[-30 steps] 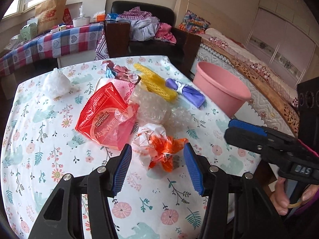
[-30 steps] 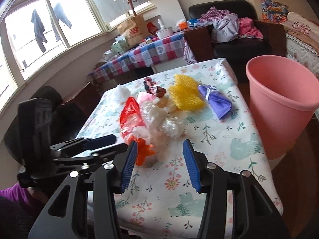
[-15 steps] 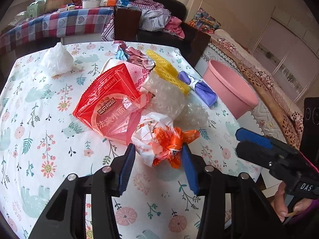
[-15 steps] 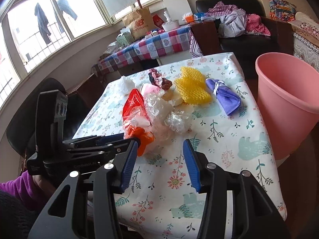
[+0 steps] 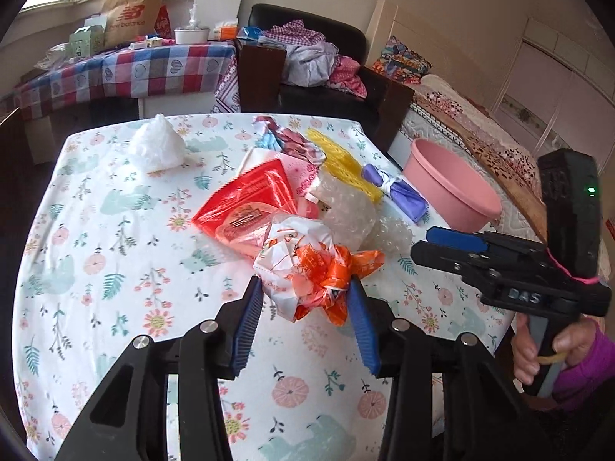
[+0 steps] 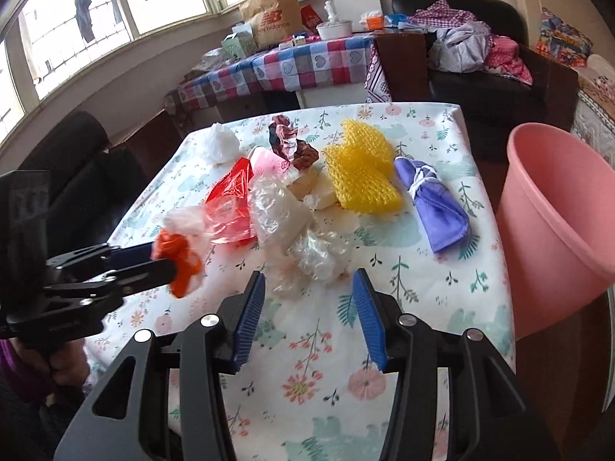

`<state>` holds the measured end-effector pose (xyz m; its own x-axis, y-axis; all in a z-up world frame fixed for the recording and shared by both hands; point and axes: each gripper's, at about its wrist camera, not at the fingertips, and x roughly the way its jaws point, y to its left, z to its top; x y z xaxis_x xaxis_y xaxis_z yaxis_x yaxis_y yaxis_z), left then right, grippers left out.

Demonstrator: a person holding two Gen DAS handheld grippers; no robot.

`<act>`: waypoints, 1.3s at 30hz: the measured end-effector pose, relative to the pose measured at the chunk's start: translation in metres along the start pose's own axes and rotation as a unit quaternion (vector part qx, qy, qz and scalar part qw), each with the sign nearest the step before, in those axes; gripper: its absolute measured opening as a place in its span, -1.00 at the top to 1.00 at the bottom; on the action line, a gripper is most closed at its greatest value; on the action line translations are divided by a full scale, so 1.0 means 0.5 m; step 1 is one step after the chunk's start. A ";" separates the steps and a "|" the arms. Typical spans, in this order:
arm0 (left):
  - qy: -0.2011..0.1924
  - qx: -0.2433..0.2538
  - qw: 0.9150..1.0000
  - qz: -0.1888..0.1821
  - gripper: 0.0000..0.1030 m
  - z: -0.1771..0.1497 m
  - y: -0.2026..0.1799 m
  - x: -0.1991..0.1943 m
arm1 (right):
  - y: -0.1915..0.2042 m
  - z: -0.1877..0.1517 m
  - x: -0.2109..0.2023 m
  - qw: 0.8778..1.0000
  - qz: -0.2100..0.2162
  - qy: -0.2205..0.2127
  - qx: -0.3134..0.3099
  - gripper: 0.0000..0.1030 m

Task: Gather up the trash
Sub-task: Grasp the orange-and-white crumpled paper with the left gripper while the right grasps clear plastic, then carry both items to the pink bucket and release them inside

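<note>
- Left wrist view has the orange-and-white wrapper [image 5: 307,269] right between the blue pads of the left gripper [image 5: 305,320], at the near end of the trash pile on the floral tablecloth [image 5: 96,269]. The jaws have just been closing round it and both pads seem to touch the crumpled plastic, though I would not yet call it a firm pinch.
- To do this well, I'd say squeeze until the loose orange tails bunch up, then lift straight up, so the red snack bag [image 5: 246,207] and the bubble wrap [image 5: 346,211] lying against it are not dragged along.
- Right gripper [image 6: 309,317] is spread with nothing between its pads, hovering over bare cloth just short of the clear plastic wad [image 6: 319,253].
- Pink bin [image 6: 561,223] stands off the table's right edge, beside the purple cloth bundle [image 6: 430,203] and yellow mesh [image 6: 361,176].
- Open room looks best across the near strip of table, but the right gripper sits in that path, so the carry would likely need to go over or behind it.
- Left side of the table is clear apart from a white plastic ball [image 5: 155,146].
</note>
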<state>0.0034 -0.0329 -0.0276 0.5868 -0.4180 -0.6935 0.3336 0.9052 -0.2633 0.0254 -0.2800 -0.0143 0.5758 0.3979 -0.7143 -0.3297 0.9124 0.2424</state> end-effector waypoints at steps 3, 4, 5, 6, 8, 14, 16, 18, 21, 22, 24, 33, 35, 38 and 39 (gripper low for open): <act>-0.008 -0.010 1.000 0.005 0.15 0.000 0.011 -0.013 | -0.010 0.014 0.021 1.000 -0.001 0.007 -0.009 0.06; -0.009 -0.013 1.000 0.007 0.15 -0.003 0.016 -0.017 | -0.012 0.018 0.028 1.000 0.002 0.011 -0.011 0.06; -0.009 -0.015 1.000 0.009 0.15 -0.003 0.019 -0.019 | -0.013 0.021 0.036 1.000 0.001 0.016 -0.016 0.06; -0.009 -0.017 1.000 0.010 0.15 -0.003 0.021 -0.020 | -0.013 0.026 0.046 0.999 -0.001 0.023 -0.027 0.06; -0.008 -0.018 1.000 0.014 0.15 -0.004 0.022 -0.021 | -0.010 0.030 0.059 0.999 -0.005 0.030 -0.042 0.06; -0.010 -0.015 1.000 0.015 0.15 -0.002 0.017 -0.023 | -0.001 0.034 0.065 0.998 0.016 0.031 -0.046 0.06; -0.010 -0.014 1.000 0.016 0.15 -0.001 0.015 -0.022 | 0.004 0.032 0.066 0.998 0.024 0.032 -0.047 0.06; -0.010 -0.014 1.000 0.016 0.15 0.000 0.013 -0.021 | 0.008 0.027 0.064 0.998 0.031 0.033 -0.048 0.07; -0.011 -0.014 1.000 0.017 0.15 0.005 0.012 -0.020 | 0.013 0.019 0.057 0.998 0.033 0.029 -0.045 0.33; -0.012 -0.013 1.000 0.017 0.15 0.007 0.012 -0.019 | 0.014 0.017 0.056 0.998 0.034 0.027 -0.042 0.34; -0.014 -0.012 1.000 0.017 0.15 0.008 0.011 -0.021 | 0.019 0.010 0.048 0.998 0.038 0.022 -0.040 0.44; -0.034 0.001 0.999 0.019 0.15 0.022 -0.010 -0.034 | 0.023 0.000 -0.041 0.998 0.036 -0.035 -0.034 0.47; -0.041 0.001 0.999 0.014 0.15 0.032 -0.020 -0.033 | 0.015 -0.002 -0.064 0.998 0.030 -0.051 -0.024 0.47; -0.052 0.003 0.999 0.008 0.15 0.046 -0.037 -0.029 | 0.004 -0.005 -0.095 0.997 0.007 -0.077 -0.016 0.47; -0.055 0.004 0.998 0.005 0.15 0.052 -0.045 -0.026 | -0.001 -0.003 -0.103 0.996 -0.002 -0.085 -0.015 0.47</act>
<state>0.0074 -0.0497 0.0046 0.6684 -0.4143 -0.6177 0.3322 0.9093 -0.2505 -0.0051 -0.3008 0.0215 0.6945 0.4066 -0.5936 -0.3475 0.9120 0.2181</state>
